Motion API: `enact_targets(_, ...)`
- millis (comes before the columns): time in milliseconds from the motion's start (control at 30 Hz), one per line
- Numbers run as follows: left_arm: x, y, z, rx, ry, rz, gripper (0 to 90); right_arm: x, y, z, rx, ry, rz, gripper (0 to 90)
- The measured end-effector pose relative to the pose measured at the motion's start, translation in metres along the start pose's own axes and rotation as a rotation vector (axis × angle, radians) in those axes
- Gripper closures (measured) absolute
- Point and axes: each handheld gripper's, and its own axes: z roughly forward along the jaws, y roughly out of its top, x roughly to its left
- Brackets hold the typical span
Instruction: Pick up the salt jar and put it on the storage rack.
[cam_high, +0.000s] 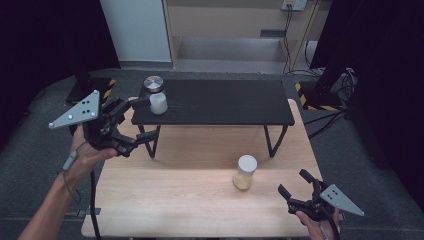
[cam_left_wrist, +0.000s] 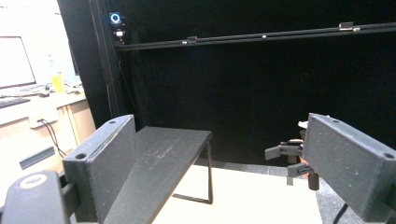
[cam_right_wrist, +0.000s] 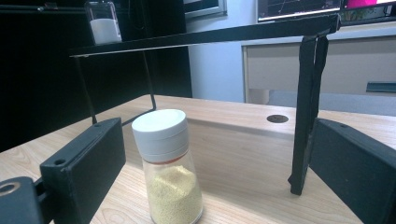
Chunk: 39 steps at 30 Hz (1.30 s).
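A glass jar with a white cap (cam_high: 245, 172) and yellow granules stands upright on the wooden table (cam_high: 190, 200). My right gripper (cam_high: 292, 182) is open, low over the table just right of that jar. In the right gripper view the jar (cam_right_wrist: 168, 163) stands ahead of the open jaws, nearer the left one and touching neither. A second jar with a silver lid (cam_high: 156, 95) and white powder sits on the left end of the black shelf (cam_high: 220, 102). My left gripper (cam_high: 147, 119) hangs open beside that end, its upper jaw close to the jar.
The black shelf stands on thin metal legs (cam_right_wrist: 306, 112) over the back half of the table. The left gripper view looks along the shelf top (cam_left_wrist: 159, 158) toward a dark curtain, with my right gripper (cam_left_wrist: 289, 154) far off. Cables and hazard-striped bases lie on the floor (cam_high: 320, 97).
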Motion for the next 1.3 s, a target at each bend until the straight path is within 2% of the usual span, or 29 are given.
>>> enact_targets(133, -0.009, -0.011, 0.000, 0.038, 0.004, 0.021, 9.8, 0.000, 0.000, 0.000, 0.000, -0.001, 0.000, 4.5)
enact_targets(333, -0.023, -0.033, 0.000, 0.069, 0.015, 0.030, 9.7, 0.000, 0.000, -0.001, 0.001, 0.000, -0.003, 4.5)
enact_targets(433, -0.026, -0.046, 0.000, 0.069, 0.014, 0.012, 9.5, 0.000, 0.000, -0.001, -0.001, 0.000, -0.003, 4.5)
enact_targets(567, -0.030, -0.069, -0.003, 0.042, 0.029, -0.034, 9.5, 0.001, 0.000, -0.001, 0.001, 0.000, -0.003, 4.5)
enact_targets(800, -0.039, -0.095, -0.009, 0.032, 0.062, -0.051, 9.7, 0.001, 0.000, -0.001, 0.002, 0.000, -0.004, 4.5)
enact_targets(833, -0.040, -0.097, -0.010, 0.029, 0.064, -0.057, 9.8, 0.001, 0.000, -0.001, 0.001, -0.001, -0.003, 4.5)
enact_targets(900, -0.045, -0.101, -0.011, 0.039, 0.086, -0.045, 9.7, 0.001, 0.000, 0.000, 0.002, -0.001, -0.004, 4.5)
enact_targets(1000, -0.047, -0.105, -0.011, 0.047, 0.095, -0.040, 9.8, 0.001, 0.001, 0.000, 0.004, 0.000, -0.003, 4.5)
enact_targets(1200, -0.056, -0.116, -0.009, 0.089, 0.116, -0.023, 9.5, 0.001, 0.000, 0.000, 0.003, 0.000, -0.002, 4.5)
enact_targets(1300, -0.058, -0.126, -0.008, 0.080, 0.113, -0.042, 9.6, 0.002, 0.000, 0.000, 0.003, 0.000, -0.002, 4.5)
